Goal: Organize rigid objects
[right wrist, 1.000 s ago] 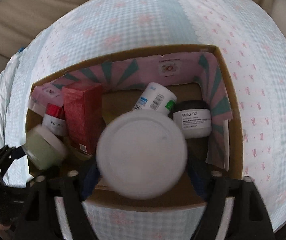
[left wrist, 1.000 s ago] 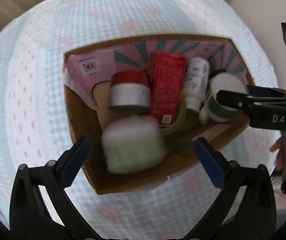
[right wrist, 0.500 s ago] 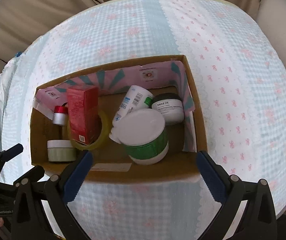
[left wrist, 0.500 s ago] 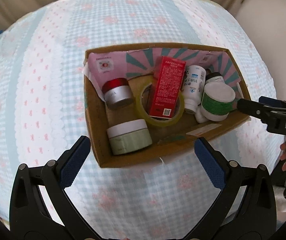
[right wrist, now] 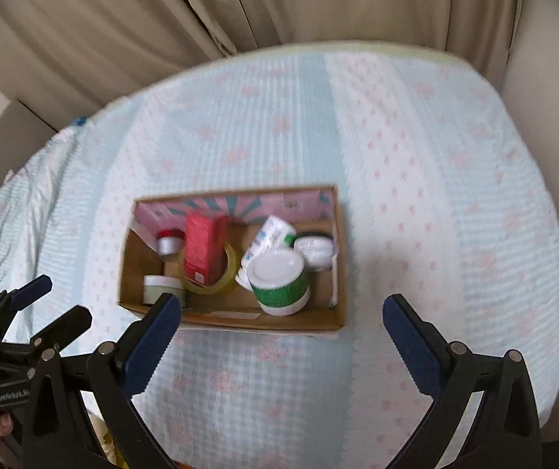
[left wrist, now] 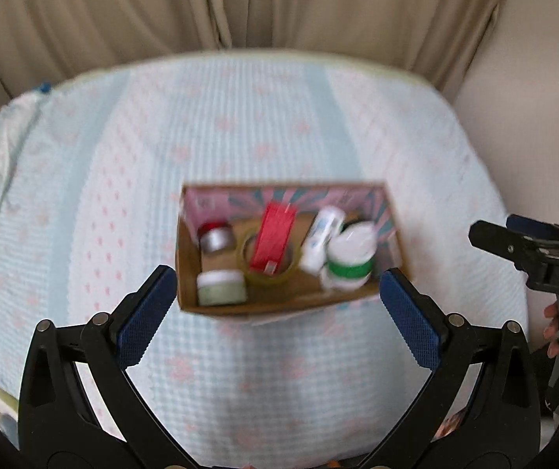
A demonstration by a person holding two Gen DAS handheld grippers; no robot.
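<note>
A cardboard box point(left wrist: 279, 306) point(right wrist: 240, 322) sits on the bed. It holds a pale green jar point(left wrist: 221, 287) point(right wrist: 159, 287), a red-lidded jar point(left wrist: 216, 234) point(right wrist: 169, 242), a red carton point(left wrist: 273, 238) point(right wrist: 203, 248) leaning in a tape roll point(left wrist: 267, 273) point(right wrist: 216, 285), a white bottle point(left wrist: 320, 236) point(right wrist: 269, 240), a green-banded white tub point(left wrist: 349, 256) point(right wrist: 279, 281) and a dark-lidded jar point(right wrist: 313, 250). My left gripper point(left wrist: 277, 310) and right gripper point(right wrist: 279, 330) are open and empty, held back above the box's near side.
The bed has a pale blue checked cover with pink bows point(left wrist: 83, 203) point(right wrist: 435, 195). Beige curtains point(left wrist: 240, 4) point(right wrist: 279, 0) hang behind it. A wall point(left wrist: 533, 78) stands at the right. The right gripper shows in the left wrist view point(left wrist: 533, 250), the left one in the right wrist view point(right wrist: 25, 312).
The green jar and the green-banded tub were let go into the box. Both grippers have since pulled back and up, so the box looks smaller.
</note>
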